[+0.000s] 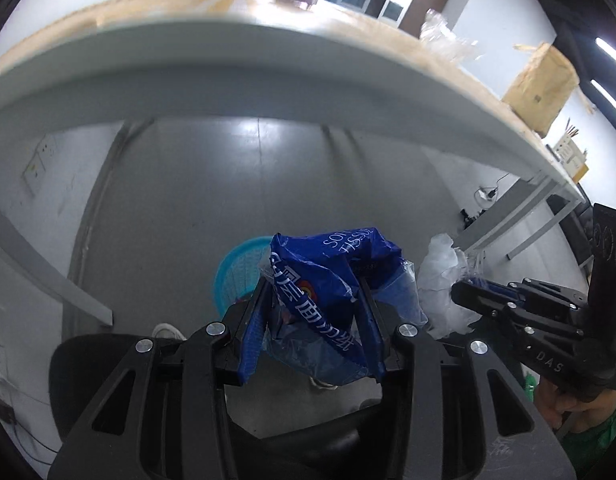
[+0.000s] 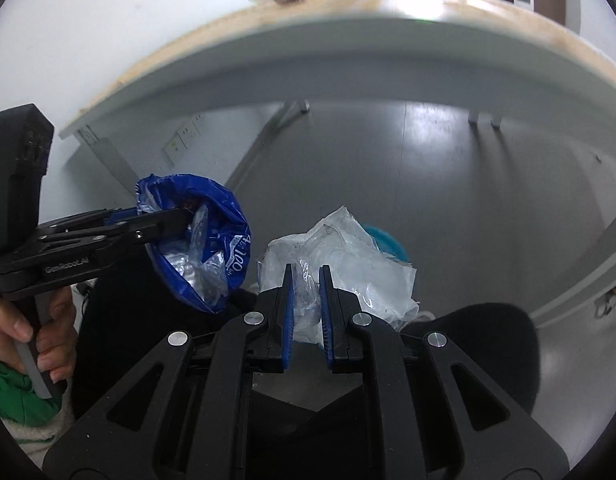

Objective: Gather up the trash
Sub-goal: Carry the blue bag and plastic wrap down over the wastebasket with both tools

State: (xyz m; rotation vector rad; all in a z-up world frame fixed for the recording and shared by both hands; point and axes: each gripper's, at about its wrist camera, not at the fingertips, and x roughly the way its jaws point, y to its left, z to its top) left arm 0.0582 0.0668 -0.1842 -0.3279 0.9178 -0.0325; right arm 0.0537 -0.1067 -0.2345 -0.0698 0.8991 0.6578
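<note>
Both grippers angled down below the table edge [image 1: 228, 60], side by side. Left gripper [image 1: 313, 300] clamped on blue tissue wrapper [image 1: 319, 276]; right gripper [image 2: 306, 276] pinched nearly together on clear plastic bag [image 2: 347, 256]. Both over teal basket [image 1: 238, 272] on floor. Hand [image 2: 36, 340] grips the left handle.

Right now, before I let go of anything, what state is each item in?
Left hand-held gripper: shut on the blue tissue wrapper.
Blue tissue wrapper: crumpled, held in the air above the basket.
Right hand-held gripper: shut on the clear plastic bag.
Clear plastic bag: crumpled, held in the air.
Turquoise basket: upright on the floor, mostly hidden; contents cannot be told.
Table: other trash on top.
</note>
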